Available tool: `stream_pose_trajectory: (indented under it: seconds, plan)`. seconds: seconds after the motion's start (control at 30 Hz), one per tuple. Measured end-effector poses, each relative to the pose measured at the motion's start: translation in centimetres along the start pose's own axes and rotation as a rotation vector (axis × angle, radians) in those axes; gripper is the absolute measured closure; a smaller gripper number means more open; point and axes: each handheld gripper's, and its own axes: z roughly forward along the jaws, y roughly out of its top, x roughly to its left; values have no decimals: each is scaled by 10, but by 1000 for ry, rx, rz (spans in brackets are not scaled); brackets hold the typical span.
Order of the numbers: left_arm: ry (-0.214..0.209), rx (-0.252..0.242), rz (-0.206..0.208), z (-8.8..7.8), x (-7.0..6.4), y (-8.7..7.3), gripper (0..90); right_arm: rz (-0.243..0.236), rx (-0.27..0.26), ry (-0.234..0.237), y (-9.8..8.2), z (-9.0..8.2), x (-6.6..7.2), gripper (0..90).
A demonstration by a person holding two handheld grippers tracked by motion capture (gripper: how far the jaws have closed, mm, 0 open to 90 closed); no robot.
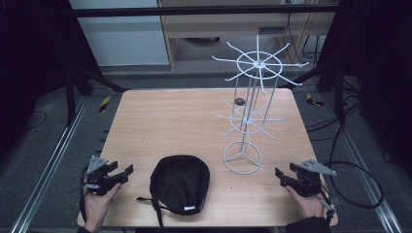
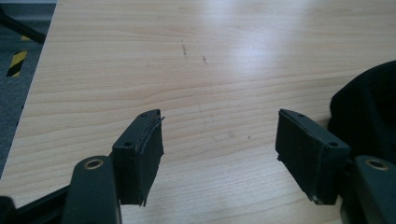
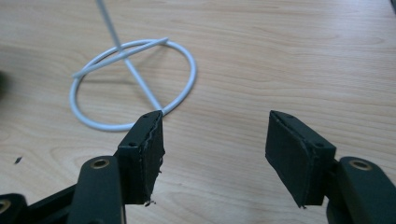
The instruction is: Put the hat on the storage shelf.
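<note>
While both grippers rest near the front corners of the wooden table (image 1: 160,111), the left gripper (image 1: 127,170) and the right gripper (image 1: 279,173) each stand with jaws wide apart and nothing between them. Item in hand: one black cap (image 1: 180,183), lying crown-down with its hollow upward between the two grippers, just beside the ring base of a white wire display rack (image 1: 242,157); a strap trails from its near edge and a small white label shows inside. Judged soft, light and floppy (it will sag if pinched in the crown), best taken by the rim.
</note>
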Motion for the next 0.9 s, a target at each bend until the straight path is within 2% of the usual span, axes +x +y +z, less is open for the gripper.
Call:
stream_pose_trajectory:
  seconds: [0.13,0.17,0.33,0.43,0.7,0.73,0.83,0.9]
  plan:
    - [0,-11,-2,-5,-5,1,333,-46,1,40,1,2,11,378]
    - [0,-11,-2,-5,-5,1,337,-44,5,54,2,2,14,383]
    - [-27,-44,-4,-15,-11,2,368,-74,13,96,4,2,28,403]
    - [-53,-55,2,-19,-18,3,378,-87,15,140,7,3,39,409]
    - [-88,-36,29,-19,-32,5,414,-118,17,204,11,1,60,438]
    - [-98,-34,39,-19,-37,5,416,-124,19,229,13,1,68,444]
    - [-104,-35,47,-20,-40,5,434,-130,14,248,14,1,74,451]
    - [-119,-35,52,-19,-45,6,450,-132,8,265,16,1,84,461]
